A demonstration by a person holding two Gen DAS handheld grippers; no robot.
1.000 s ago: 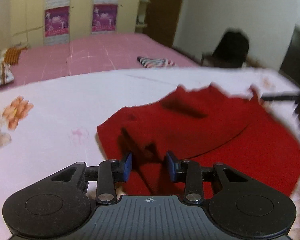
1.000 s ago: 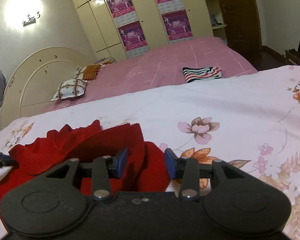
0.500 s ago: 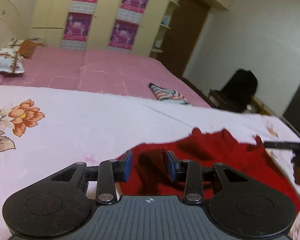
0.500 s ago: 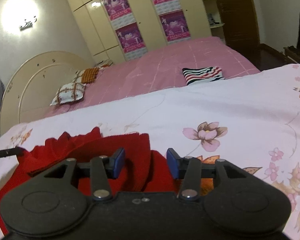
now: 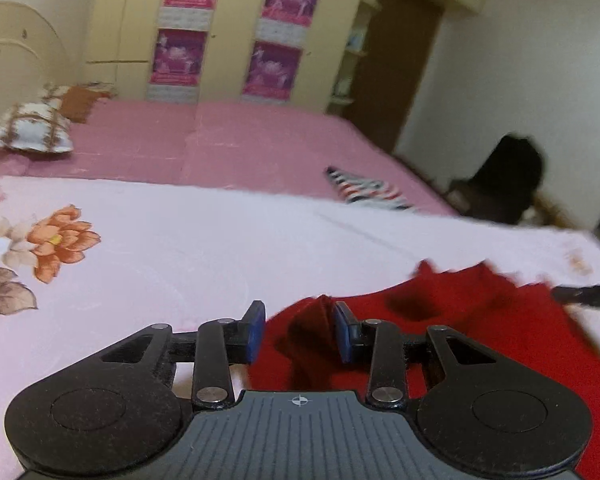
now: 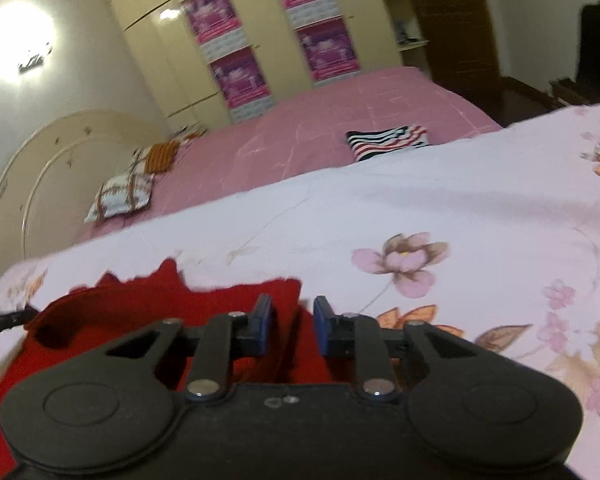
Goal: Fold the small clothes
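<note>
Your left claw (image 5: 300,330) hangs low over the left edge of the red garment (image 5: 480,328). A raised fold of the red cloth stands between its blue pads (image 5: 256,330). The pads are partly apart, and you cannot tell from this view if they really press the fold or only stand around it.

Your right claw (image 6: 291,328) is at the right edge of the same garment (image 6: 140,320). Its jaws have just been closing, with a ridge of red cloth between them. A small gap is visible beside the cloth, so a firm grip is not clear here either.

The garment lies spread on the white bedsheet with flower print (image 5: 180,240), and its far edge is bumpy and a little lifted. In each wrist view the black tip of the other claw shows at the picture's side edge, at the opposite end of the garment.

Behind the sheet is a pink bed cover (image 6: 320,128). A striped folded cloth (image 6: 386,142) lies on it, well apart from the red garment. Pillows (image 6: 120,196) rest near the headboard (image 6: 40,168).
</note>
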